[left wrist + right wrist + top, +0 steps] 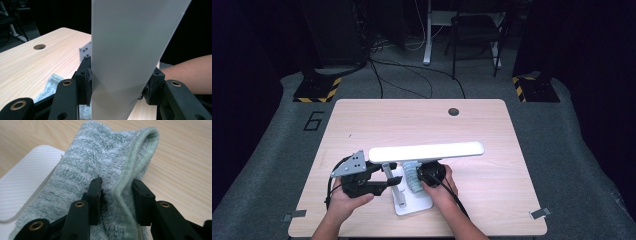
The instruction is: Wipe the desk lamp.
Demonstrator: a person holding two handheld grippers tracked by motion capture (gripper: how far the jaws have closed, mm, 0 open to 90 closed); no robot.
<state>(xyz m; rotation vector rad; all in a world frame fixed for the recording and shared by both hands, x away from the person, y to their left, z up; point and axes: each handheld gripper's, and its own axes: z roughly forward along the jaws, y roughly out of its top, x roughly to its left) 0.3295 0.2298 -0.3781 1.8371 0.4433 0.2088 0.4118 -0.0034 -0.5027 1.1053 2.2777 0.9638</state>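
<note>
A white desk lamp stands near the table's front, with a long lit head [427, 151] over a flat white base [414, 206]. My left gripper [384, 175] is shut on the left end of the head, and the wide white panel [130, 37] rises between its pads [89, 82]. A pale green fluffy cloth [413, 177] lies partly on the base [27, 172]. My right gripper [421, 176] is shut on a bunched fold of this cloth [100, 152], whose hem runs between the jaws of the right gripper [117, 187].
The light wooden table [362, 125] has a round cable hole [454, 111] at the back. A forearm [185, 75] reaches in behind the lamp head. Beyond the table lie a grey floor, cables and a chair [474, 30].
</note>
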